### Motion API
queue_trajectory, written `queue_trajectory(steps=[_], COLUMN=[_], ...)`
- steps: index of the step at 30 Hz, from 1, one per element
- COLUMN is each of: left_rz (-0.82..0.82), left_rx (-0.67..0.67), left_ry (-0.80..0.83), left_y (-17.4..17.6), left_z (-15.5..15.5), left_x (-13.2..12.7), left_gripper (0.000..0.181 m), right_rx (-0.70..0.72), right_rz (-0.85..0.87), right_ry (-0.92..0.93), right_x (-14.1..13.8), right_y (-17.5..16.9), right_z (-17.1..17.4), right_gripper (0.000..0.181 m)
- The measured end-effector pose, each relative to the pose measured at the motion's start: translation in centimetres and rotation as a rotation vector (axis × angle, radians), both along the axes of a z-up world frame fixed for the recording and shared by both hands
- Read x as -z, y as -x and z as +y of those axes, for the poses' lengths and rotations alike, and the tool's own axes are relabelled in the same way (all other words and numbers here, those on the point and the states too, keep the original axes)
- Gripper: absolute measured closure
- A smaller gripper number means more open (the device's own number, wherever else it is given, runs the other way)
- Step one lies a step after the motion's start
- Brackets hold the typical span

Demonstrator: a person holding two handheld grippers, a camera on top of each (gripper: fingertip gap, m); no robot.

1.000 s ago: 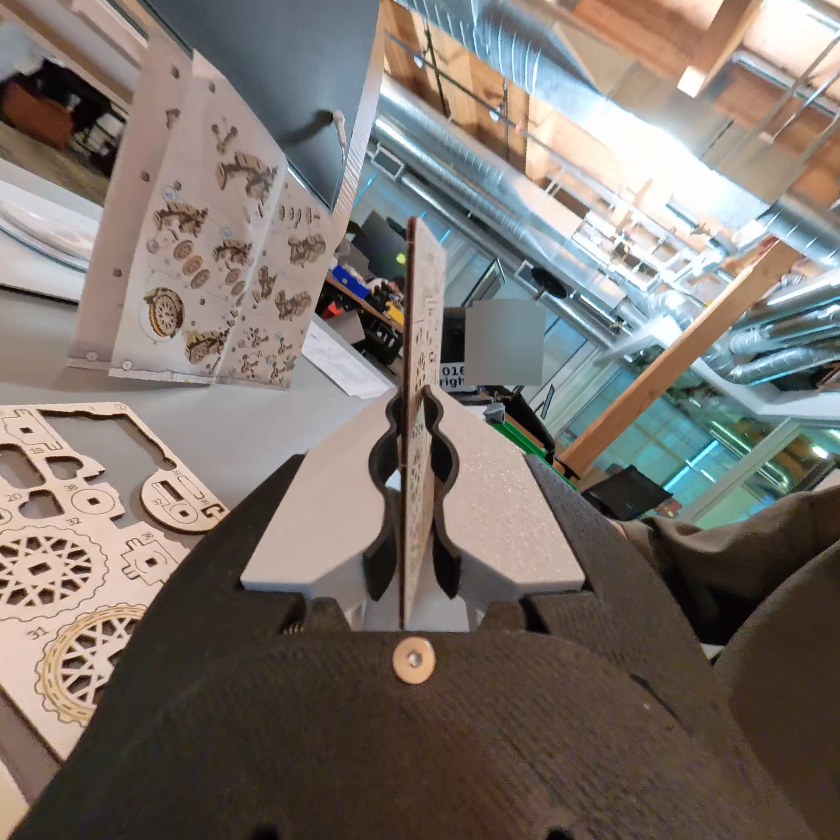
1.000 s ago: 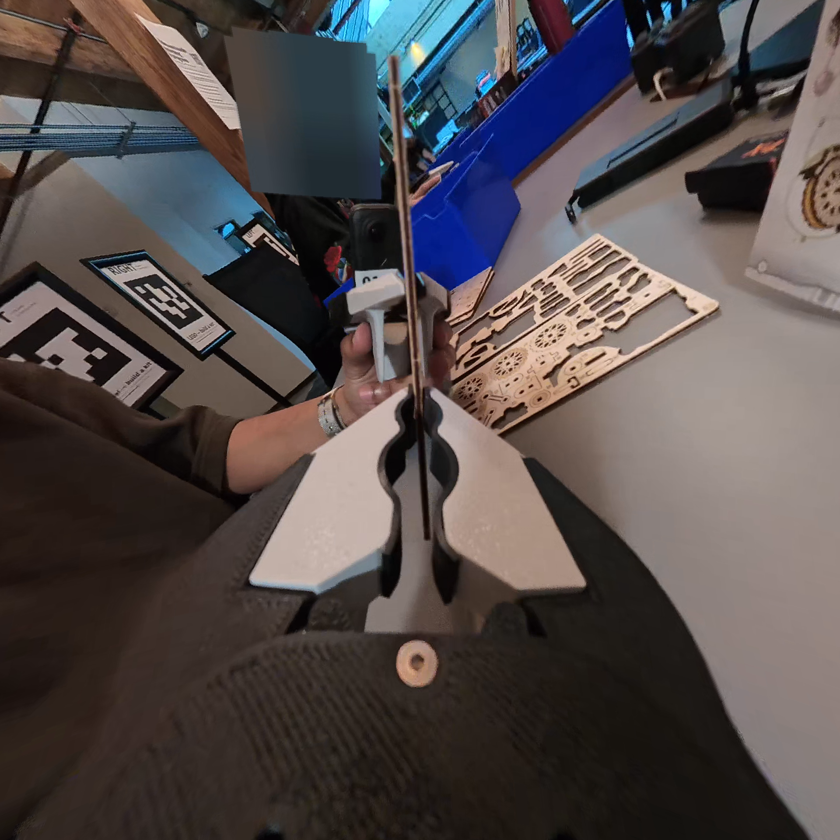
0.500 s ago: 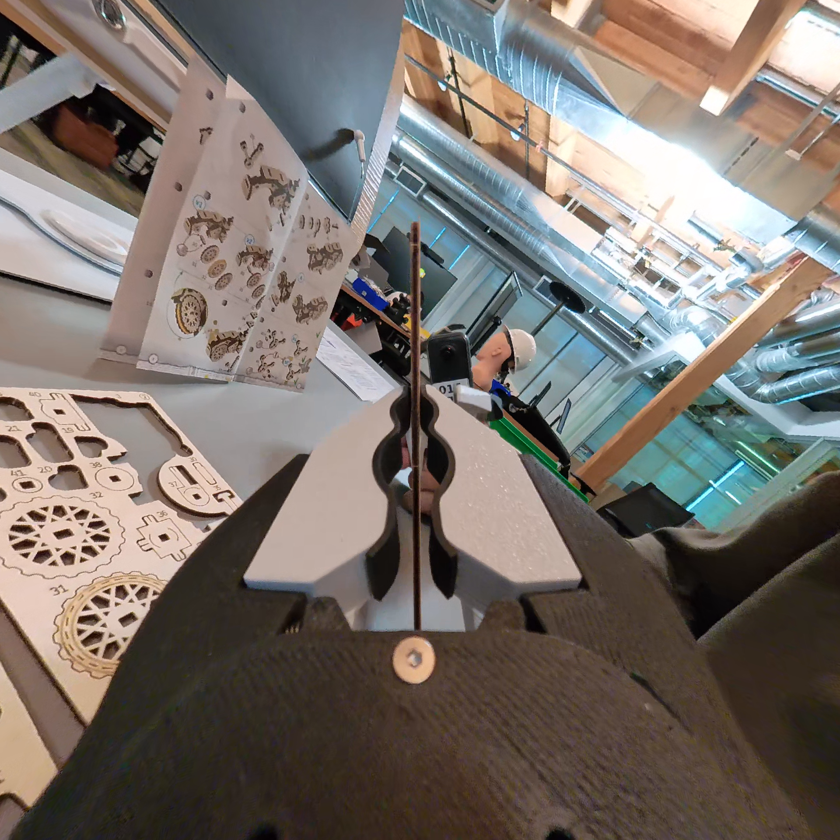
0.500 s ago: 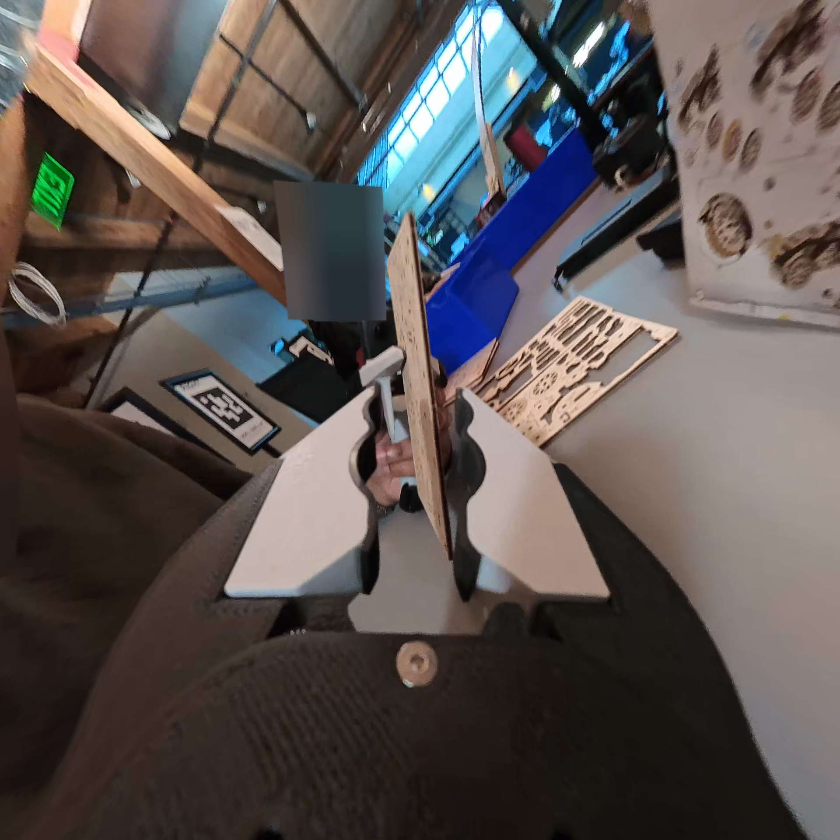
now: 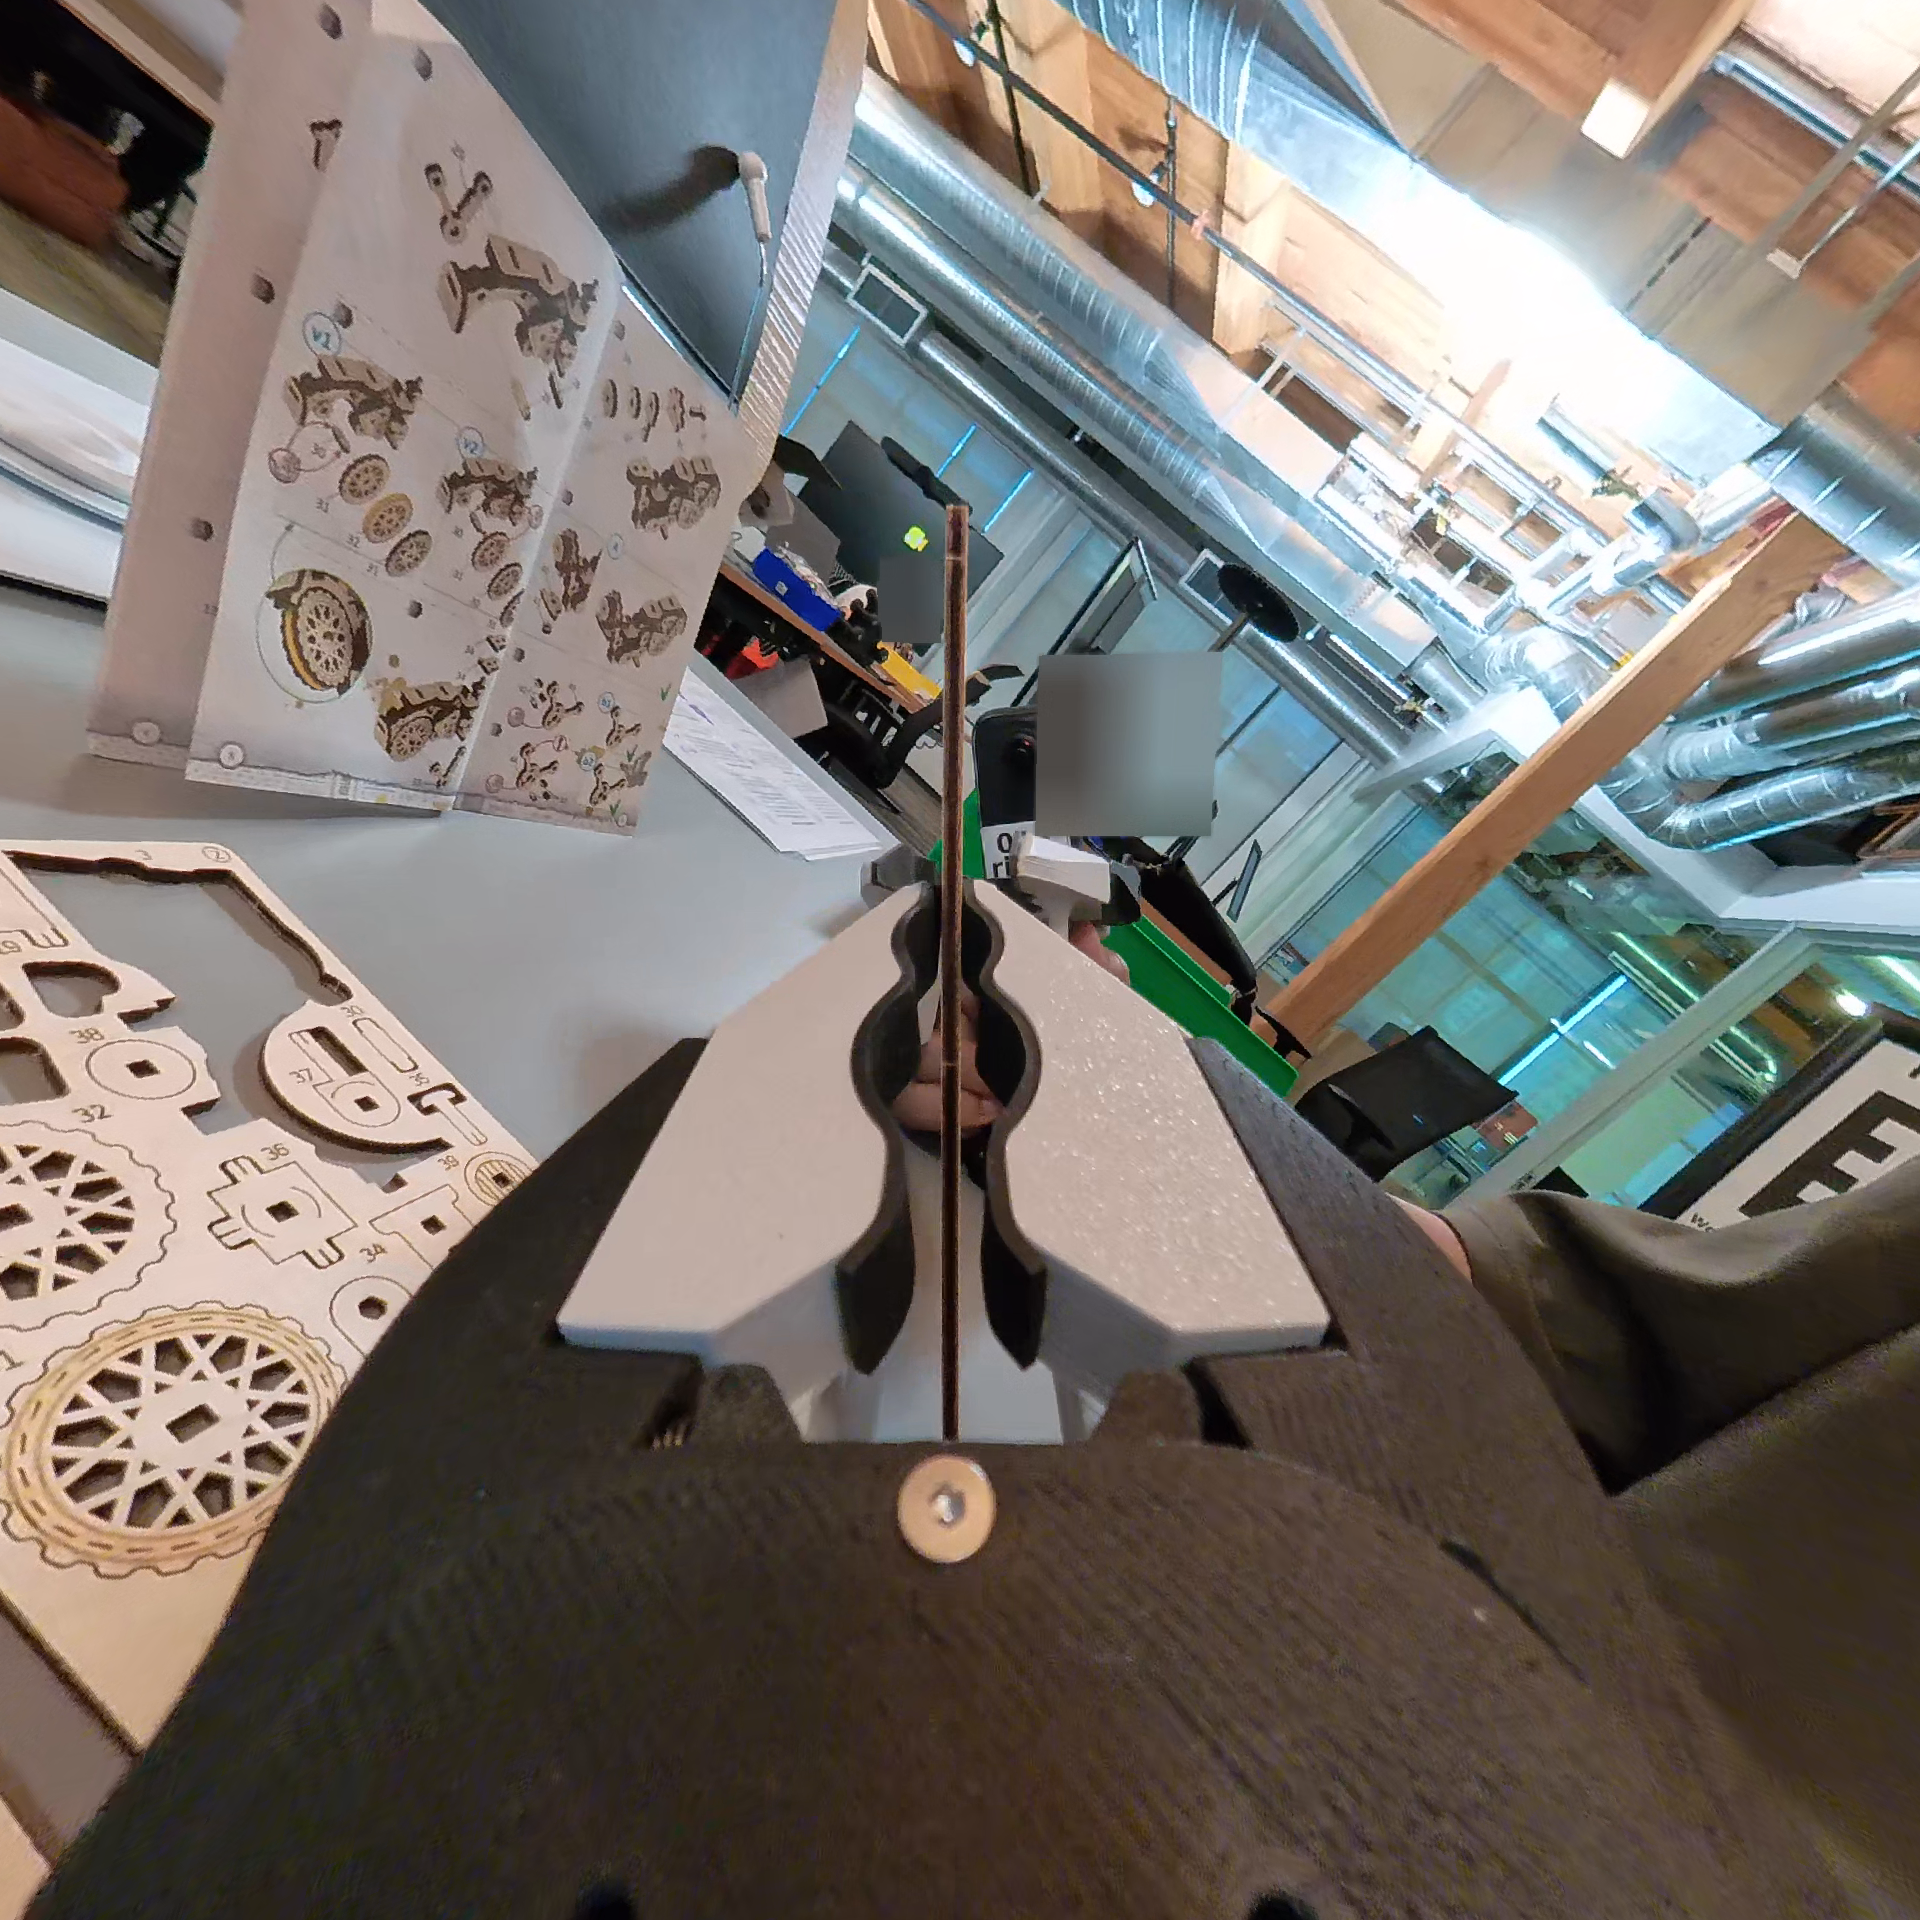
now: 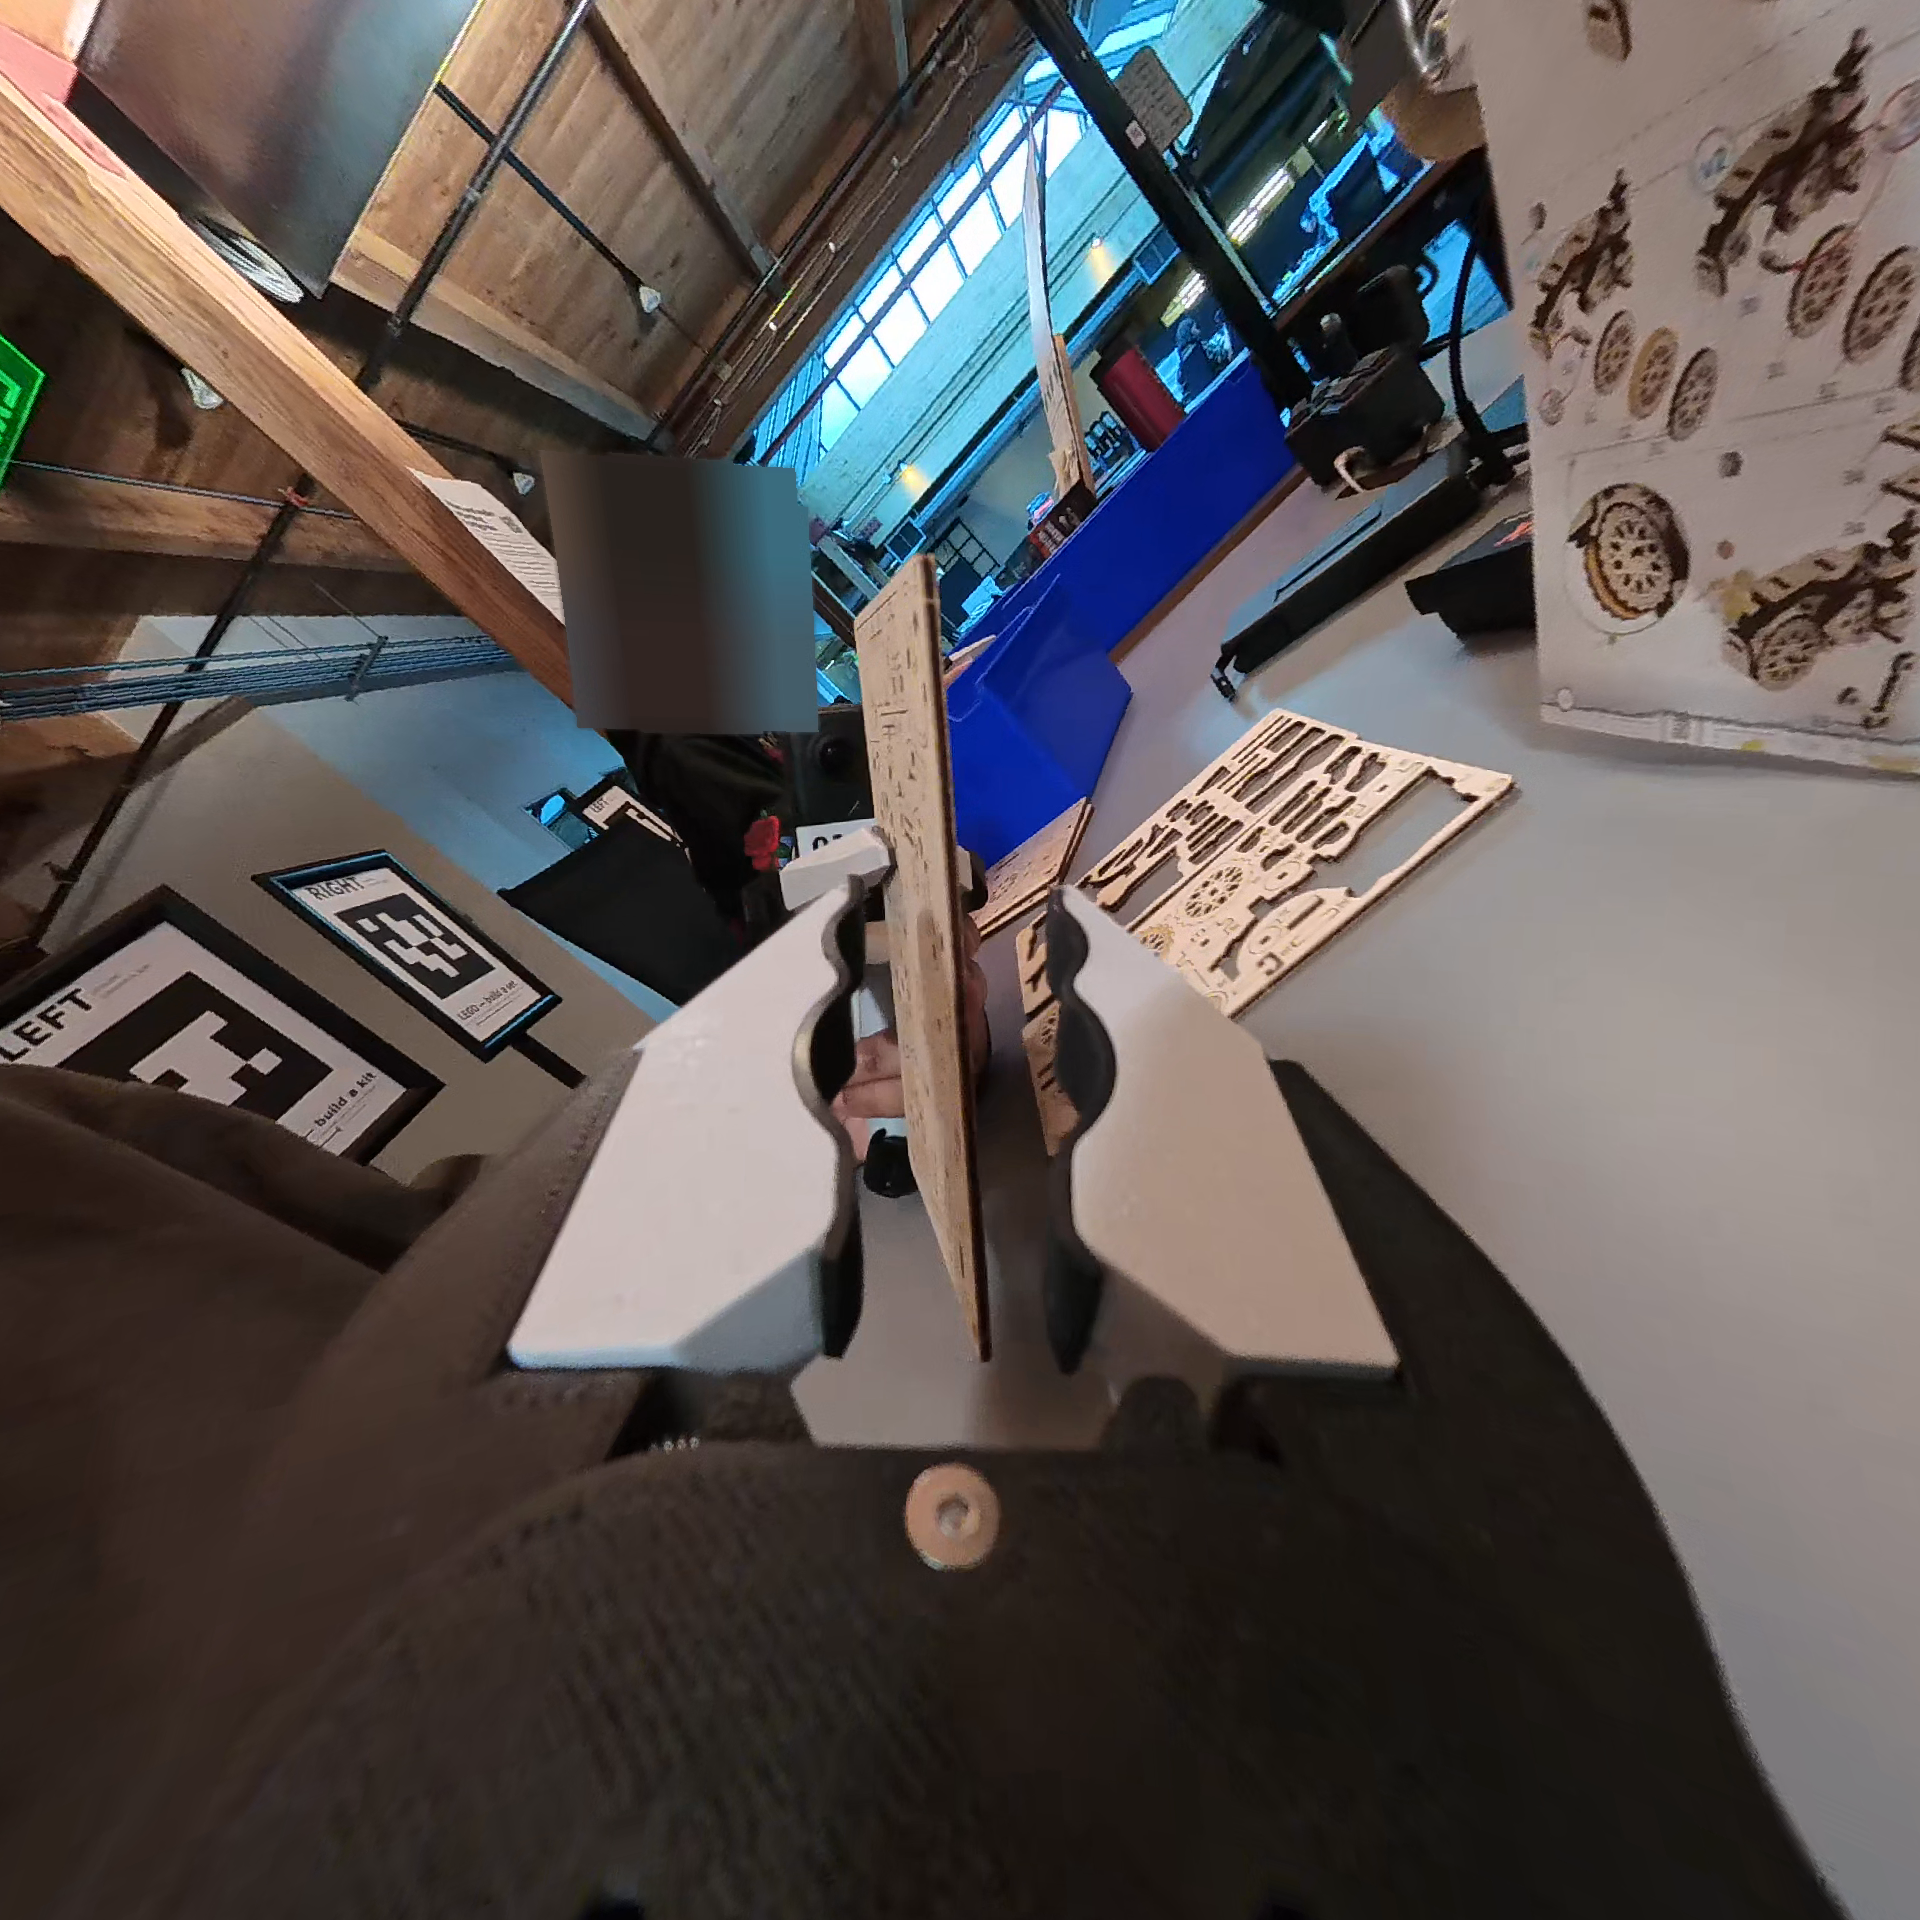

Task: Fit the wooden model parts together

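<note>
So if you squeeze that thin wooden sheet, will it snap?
Probably not from squeezing flat. The wooden sheet stands straight out of the shut left claw without drooping, so it looks stiff. But it is very thin and full of cut-outs, so bending or twisting could likely crack it.

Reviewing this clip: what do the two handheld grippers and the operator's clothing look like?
Both the left gripper and right gripper share one design: textured black bodies, pale grey angular fingers lined with wavy black pads, and a silver screw at centre. The operator wears dark olive-brown sleeves.
</note>
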State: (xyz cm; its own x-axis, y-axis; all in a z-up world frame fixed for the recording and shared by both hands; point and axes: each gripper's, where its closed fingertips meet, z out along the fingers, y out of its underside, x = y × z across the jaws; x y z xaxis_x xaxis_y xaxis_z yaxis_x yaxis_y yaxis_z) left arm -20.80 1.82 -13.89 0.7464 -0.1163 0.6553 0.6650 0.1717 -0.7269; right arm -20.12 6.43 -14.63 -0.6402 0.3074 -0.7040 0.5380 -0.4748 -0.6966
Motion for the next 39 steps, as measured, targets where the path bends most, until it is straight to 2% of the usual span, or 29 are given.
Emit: queue_trajectory(steps=[4, 8, 16, 21, 27, 31, 39], left_rz=[-0.011, -0.021, -0.044, -0.02, 0.002, -0.002, -0.009], left_rx=[0.06, 0.067, 0.089, 0.12, 0.138, 0.027, 0.113], left_ry=[0.027, 0.047, 0.062, 0.095, 0.108, 0.006, 0.097], left_y=[-0.5, -0.5, -0.5, -0.1, -0.3, 1.0, 0.0], left_z=[0.6, 0.8, 1.1, 3.0, 5.3, 3.9, 5.3], left_x=[0.4, 0.6, 0.9, 1.2, 1.2, 0.0, 1.1], left_gripper=[0.181, 0.181, 0.179, 0.17, 0.17, 0.173, 0.161], right_rx=[-0.063, -0.137, -0.184, -0.115, 0.002, 0.045, 0.043], right_rz=[-0.027, -0.037, -0.043, -0.084, -0.104, -0.096, -0.093], right_ry=[-0.026, -0.022, 0.009, -0.024, -0.012, -0.026, -0.042], right_x=[0.5, 0.6, 0.4, 1.2, 1.4, 1.4, 1.5], right_y=[0.0, -0.1, -0.6, -1.8, -3.1, -3.1, -3.1], right_z=[-1.2, -2.0, -2.0, -0.1, 3.5, 4.0, 3.8], right_gripper=[0.154, 0.178, 0.181, 0.181, 0.181, 0.181, 0.181])
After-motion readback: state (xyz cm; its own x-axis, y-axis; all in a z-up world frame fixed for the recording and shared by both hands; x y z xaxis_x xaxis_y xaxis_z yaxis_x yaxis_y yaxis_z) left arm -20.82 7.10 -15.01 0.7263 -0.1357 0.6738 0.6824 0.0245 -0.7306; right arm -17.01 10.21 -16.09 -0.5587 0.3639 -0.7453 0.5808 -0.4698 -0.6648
